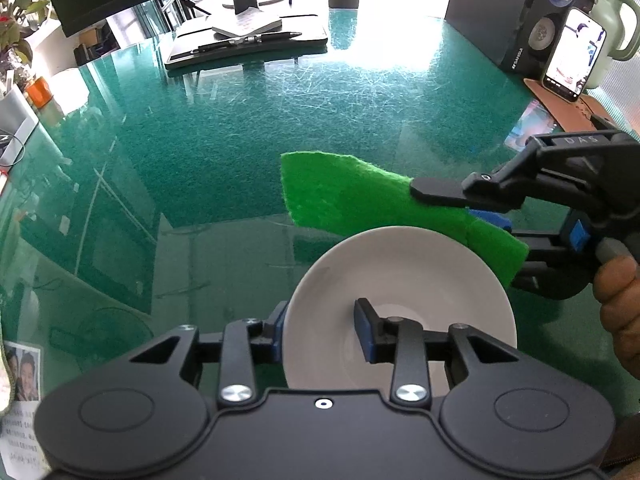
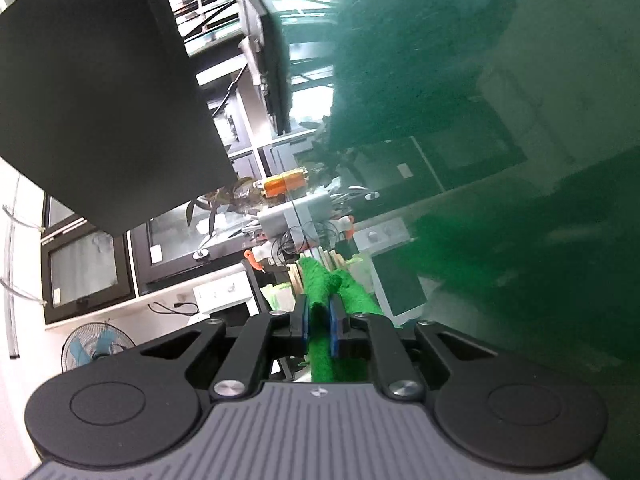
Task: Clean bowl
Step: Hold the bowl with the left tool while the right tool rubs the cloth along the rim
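Observation:
A white bowl (image 1: 404, 280) is held on edge above the green glass table (image 1: 240, 128). My left gripper (image 1: 322, 334) is shut on the bowl's rim, one finger inside it and one outside. My right gripper (image 1: 452, 204) comes in from the right in the left wrist view, shut on a bright green scouring pad (image 1: 352, 196). The pad hangs just above and behind the bowl's upper rim. In the right wrist view the right gripper (image 2: 320, 328) pinches the folded pad (image 2: 320, 304) between its blue pads; the bowl is not in that view.
A monitor stand with a notebook and pen (image 1: 248, 38) sits at the back. A black speaker (image 1: 552, 16), a phone (image 1: 574, 56) and a pale green jug (image 1: 616, 20) stand at the right. An orange cup (image 1: 38, 90) and plants are at the left edge.

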{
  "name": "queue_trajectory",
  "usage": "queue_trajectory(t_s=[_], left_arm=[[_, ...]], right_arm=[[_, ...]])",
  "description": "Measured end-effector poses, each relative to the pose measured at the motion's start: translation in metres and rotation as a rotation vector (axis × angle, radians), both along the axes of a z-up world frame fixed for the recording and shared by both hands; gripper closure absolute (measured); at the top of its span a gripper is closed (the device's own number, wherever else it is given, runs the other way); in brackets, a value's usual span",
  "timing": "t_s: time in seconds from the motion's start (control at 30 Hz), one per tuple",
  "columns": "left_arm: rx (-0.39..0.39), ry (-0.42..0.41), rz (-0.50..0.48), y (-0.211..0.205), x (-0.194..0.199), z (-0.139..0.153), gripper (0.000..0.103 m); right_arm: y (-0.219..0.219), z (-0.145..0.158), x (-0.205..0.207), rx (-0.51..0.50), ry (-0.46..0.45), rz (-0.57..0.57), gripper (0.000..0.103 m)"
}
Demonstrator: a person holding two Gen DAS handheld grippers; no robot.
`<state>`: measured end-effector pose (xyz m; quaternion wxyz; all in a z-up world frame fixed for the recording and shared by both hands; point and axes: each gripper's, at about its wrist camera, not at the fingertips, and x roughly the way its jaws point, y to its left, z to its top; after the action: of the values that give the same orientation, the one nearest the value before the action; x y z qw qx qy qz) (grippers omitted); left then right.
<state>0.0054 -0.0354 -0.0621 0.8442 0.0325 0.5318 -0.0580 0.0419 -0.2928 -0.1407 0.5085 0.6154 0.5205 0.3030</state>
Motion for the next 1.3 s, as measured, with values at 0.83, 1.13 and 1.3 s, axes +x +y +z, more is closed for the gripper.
queue_trajectory(t_s=[0.83, 1.13, 1.3], left_arm=[[-0.031, 0.016, 0.013, 0.003, 0.001, -0.003, 0.044], [-0.020, 0.014, -0.011, -0.003, 0.000, -0.002, 0.052], [-0.011, 0.014, -0.012, -0.004, 0.000, -0.002, 0.051]], right_arm=[[-0.007, 0.006, -0.003, -0.090, -0.134, 0.094, 0.092], [-0.012, 0.004, -0.007, -0.070, -0.136, 0.092, 0.092], [0.025, 0.003, 0.017, -0.044, -0.151, 0.116, 0.092]])
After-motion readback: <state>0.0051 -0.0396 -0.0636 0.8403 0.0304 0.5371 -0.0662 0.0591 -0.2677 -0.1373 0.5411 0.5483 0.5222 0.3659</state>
